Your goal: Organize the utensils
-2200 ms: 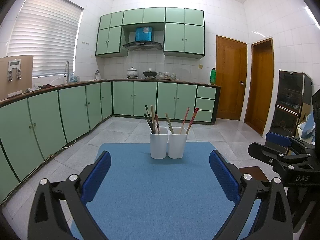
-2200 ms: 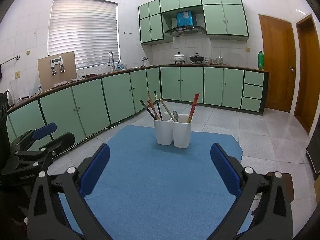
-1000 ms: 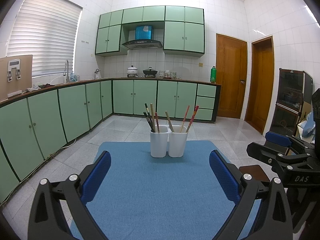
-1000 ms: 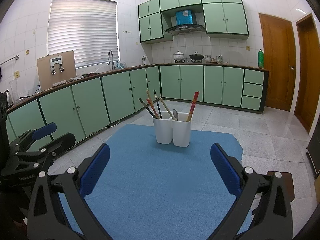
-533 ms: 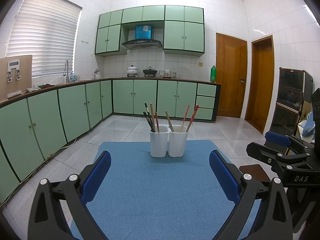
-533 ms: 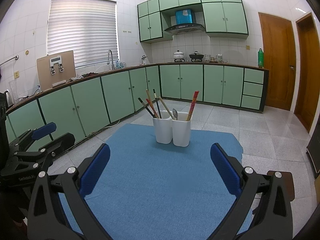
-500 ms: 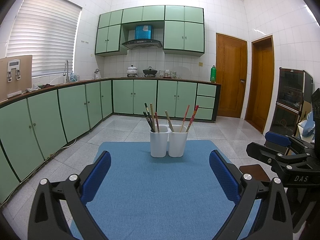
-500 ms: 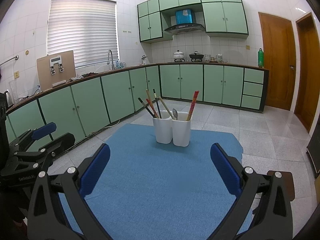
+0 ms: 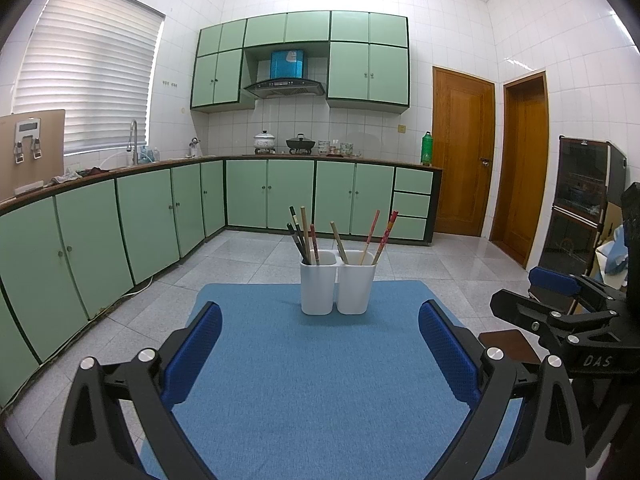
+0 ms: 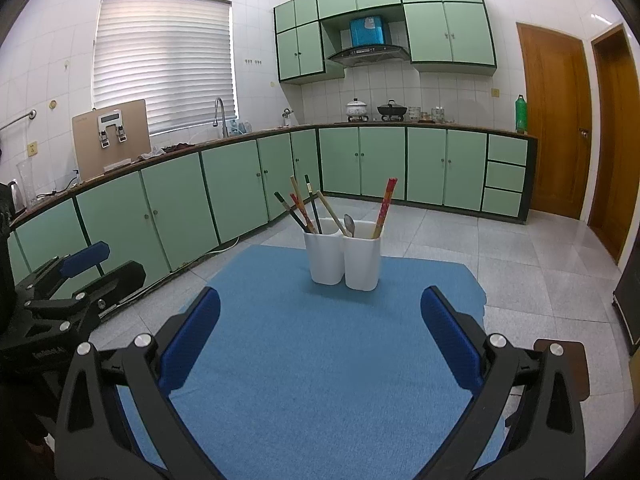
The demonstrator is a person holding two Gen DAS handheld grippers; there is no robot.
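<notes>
On the far half of a blue mat [image 9: 320, 380] stand two white holders, touching side by side, well ahead of both my grippers. Both are smooth, tall cups with rounded corners and a plastic-looking sheen. From my left wrist view, the left holder [image 9: 317, 288] carries four sticks: two dark chopsticks [image 9: 295, 236], one pale wooden one and one reddish one, all leaning leftward. The right holder [image 9: 356, 288] carries three: a pale wooden handle leaning left and a pair of red patterned chopsticks [image 9: 386, 236] leaning right. From my right wrist view I also make out one metal spoon [image 10: 349, 225], bowl upward, in the right holder (its handle is hidden inside the cup).

My left gripper [image 9: 320, 344] is spread wide with nothing between its fingers; each of the two black fingers ends in a blue, finely dimpled pad. My right gripper [image 10: 320, 324] is likewise spread wide and holds nothing, with the same two blue textured pads. Each gripper shows at the edge of the other's view, both held above the near part of the mat.

The mat has a woven, carpet-like texture and lies on a grey speckled tile floor [image 9: 248, 252]. Pale green cabinets [image 9: 168, 216] with dark trim line the walls, and two brown wooden doors [image 9: 464, 152] stand at right.
</notes>
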